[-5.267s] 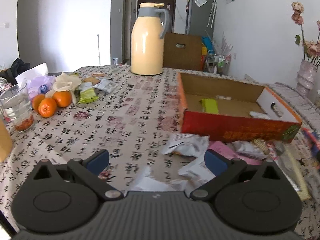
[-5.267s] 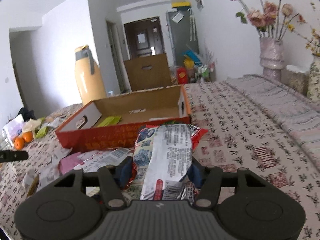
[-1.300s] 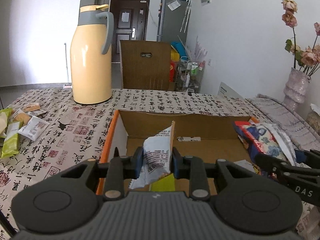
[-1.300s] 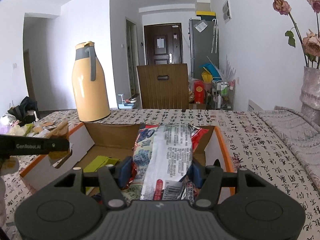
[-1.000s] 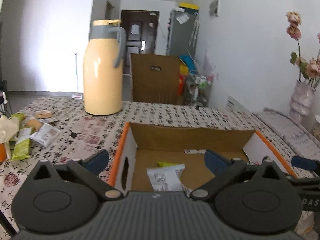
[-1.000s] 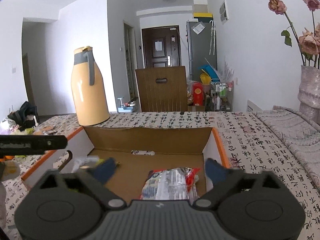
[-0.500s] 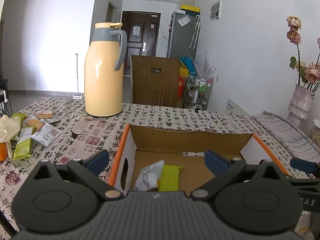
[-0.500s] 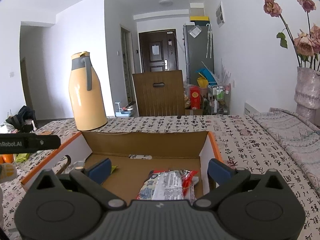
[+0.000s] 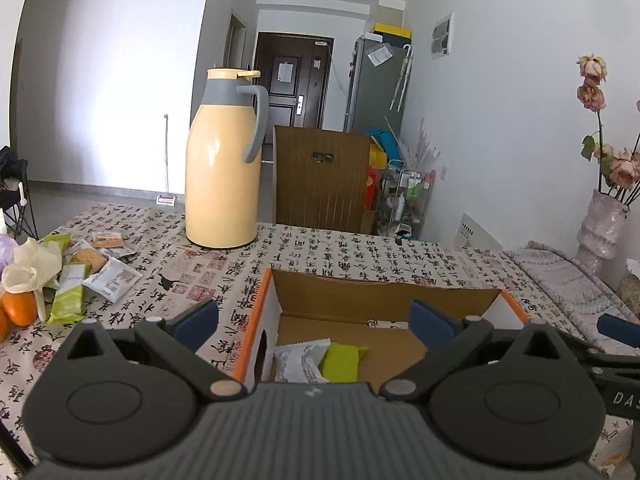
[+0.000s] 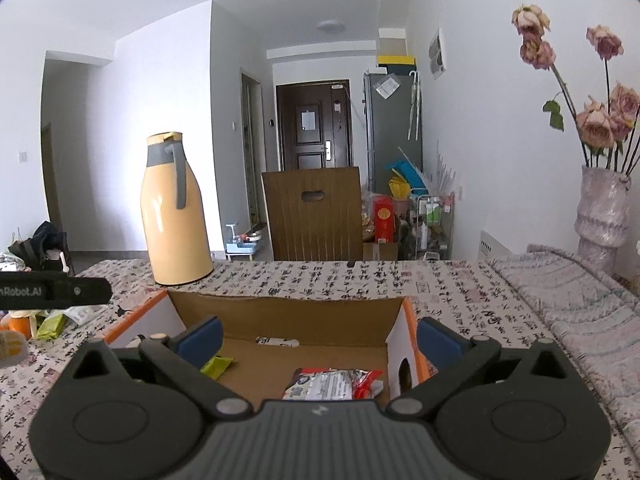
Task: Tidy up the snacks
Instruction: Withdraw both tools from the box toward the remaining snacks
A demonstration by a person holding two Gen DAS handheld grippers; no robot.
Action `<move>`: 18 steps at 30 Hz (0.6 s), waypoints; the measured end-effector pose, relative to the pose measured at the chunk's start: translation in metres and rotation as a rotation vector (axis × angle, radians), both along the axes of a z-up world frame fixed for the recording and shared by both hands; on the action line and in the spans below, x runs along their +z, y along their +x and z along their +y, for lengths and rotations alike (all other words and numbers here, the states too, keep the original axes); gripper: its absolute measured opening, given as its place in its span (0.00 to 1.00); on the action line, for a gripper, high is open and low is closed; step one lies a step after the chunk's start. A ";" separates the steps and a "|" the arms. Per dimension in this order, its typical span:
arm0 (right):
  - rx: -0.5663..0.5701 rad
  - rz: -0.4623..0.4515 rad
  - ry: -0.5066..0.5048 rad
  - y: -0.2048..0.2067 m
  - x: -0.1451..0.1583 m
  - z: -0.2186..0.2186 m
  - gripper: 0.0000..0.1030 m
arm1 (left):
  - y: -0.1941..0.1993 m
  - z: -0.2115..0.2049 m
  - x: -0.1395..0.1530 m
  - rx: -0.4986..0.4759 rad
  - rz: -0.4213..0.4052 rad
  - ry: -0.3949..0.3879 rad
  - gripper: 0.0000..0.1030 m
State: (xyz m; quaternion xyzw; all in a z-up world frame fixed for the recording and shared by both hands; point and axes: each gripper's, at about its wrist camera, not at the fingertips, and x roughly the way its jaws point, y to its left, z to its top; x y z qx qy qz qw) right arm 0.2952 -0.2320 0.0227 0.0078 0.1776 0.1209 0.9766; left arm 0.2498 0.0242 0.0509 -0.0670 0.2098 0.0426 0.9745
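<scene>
Snack packets [image 9: 86, 276] are left at the counter's left edge, nearer the left tool [image 9: 314, 318]; both tools spread, nothing held.

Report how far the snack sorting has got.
Done: the white packet, green packet and red-and-blue bag lie in the cardboard box. In hand: nothing; the left gripper and right gripper are both open over the box. Left: the loose snacks on the tablecloth by the oranges.
</scene>
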 end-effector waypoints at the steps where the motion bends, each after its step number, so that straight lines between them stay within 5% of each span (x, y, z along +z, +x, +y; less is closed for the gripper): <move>1: -0.002 -0.004 -0.001 -0.003 0.002 -0.001 1.00 | -0.003 0.000 0.001 0.000 0.000 0.001 1.00; 18: -0.007 -0.007 0.011 -0.066 0.006 -0.018 1.00 | -0.067 0.004 -0.004 -0.012 0.007 0.021 1.00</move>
